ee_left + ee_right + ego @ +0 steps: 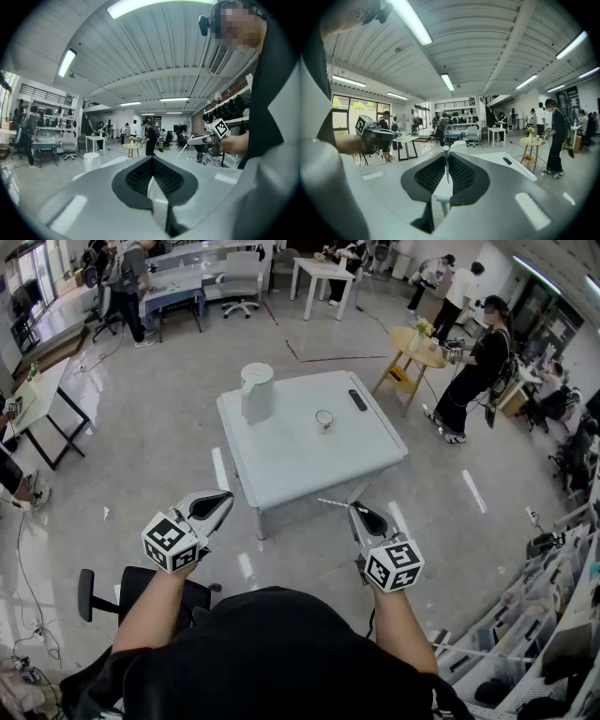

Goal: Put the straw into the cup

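Right jaws: closed on the straw (pixel 446 161), which is clamped in the seam between them; the right gripper (pixel 357 510) is held in front of the person, short of the table.
Left jaws: pressed together with nothing between them; the left gripper (pixel 221 502) is held beside the right one, well apart from it.
Straw axis: in the head view the free end is seen sticking out leftward from the jaw tips, nearly across the gripper and not toward the cup.
Cup: a small cup (pixel 324 418) is stood upright, mouth up, near the middle of the white table (pixel 281 470), ahead of the right jaws and a little to their left.
Nearer hand: the right one, it is judged; the cup is well apart from both.
Neighbours: a white jug (pixel 256 390) is placed left of the cup, and a dark remote (pixel 357 399) to its right.
Coming move: the straw is judged to need carrying forward over the table and tipping upright, so that one end can be lowered into the mouth.
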A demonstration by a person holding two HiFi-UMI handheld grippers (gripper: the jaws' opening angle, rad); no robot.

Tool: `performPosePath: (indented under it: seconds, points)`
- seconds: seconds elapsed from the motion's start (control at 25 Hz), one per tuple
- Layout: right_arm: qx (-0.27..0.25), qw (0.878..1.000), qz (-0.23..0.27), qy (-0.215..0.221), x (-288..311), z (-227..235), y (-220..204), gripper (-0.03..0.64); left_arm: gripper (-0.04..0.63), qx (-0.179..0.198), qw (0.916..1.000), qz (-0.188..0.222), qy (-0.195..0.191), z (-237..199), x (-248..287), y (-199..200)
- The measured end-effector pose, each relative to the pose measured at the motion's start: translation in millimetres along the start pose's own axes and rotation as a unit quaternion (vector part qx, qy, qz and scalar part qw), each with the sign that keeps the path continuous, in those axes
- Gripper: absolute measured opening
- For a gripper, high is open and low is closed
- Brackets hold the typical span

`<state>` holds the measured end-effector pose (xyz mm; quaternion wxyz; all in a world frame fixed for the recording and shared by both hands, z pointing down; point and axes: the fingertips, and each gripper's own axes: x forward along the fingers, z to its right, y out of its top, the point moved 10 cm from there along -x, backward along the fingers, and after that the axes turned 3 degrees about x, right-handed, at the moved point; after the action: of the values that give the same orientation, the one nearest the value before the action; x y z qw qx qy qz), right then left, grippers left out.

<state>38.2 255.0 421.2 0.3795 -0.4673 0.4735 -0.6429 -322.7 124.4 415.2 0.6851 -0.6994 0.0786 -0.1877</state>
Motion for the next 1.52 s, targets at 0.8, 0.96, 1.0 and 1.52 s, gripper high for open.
performPosePath:
  seconds: [0.8,0.96,1.0,1.52]
  points:
    - [0.014,0.999,0.021,-0.043,-6,-8,7,0.052,0.000,-0.034,0.9991,-0.002,-0.023,-9,1,-13]
    - [0.015,0.999,0.022,-0.043,-2,-3,10,0.052,0.000,-0.040,0.9988,-0.006,-0.027,-13,9,-15]
    - [0.016,0.999,0.022,-0.042,1,-1,11,0.052,0.000,-0.040,0.9988,-0.007,-0.027,-15,11,-15]
    - [0.031,0.999,0.013,-0.043,40,37,15,0.052,0.000,-0.049,0.9979,-0.024,-0.034,-51,52,-18]
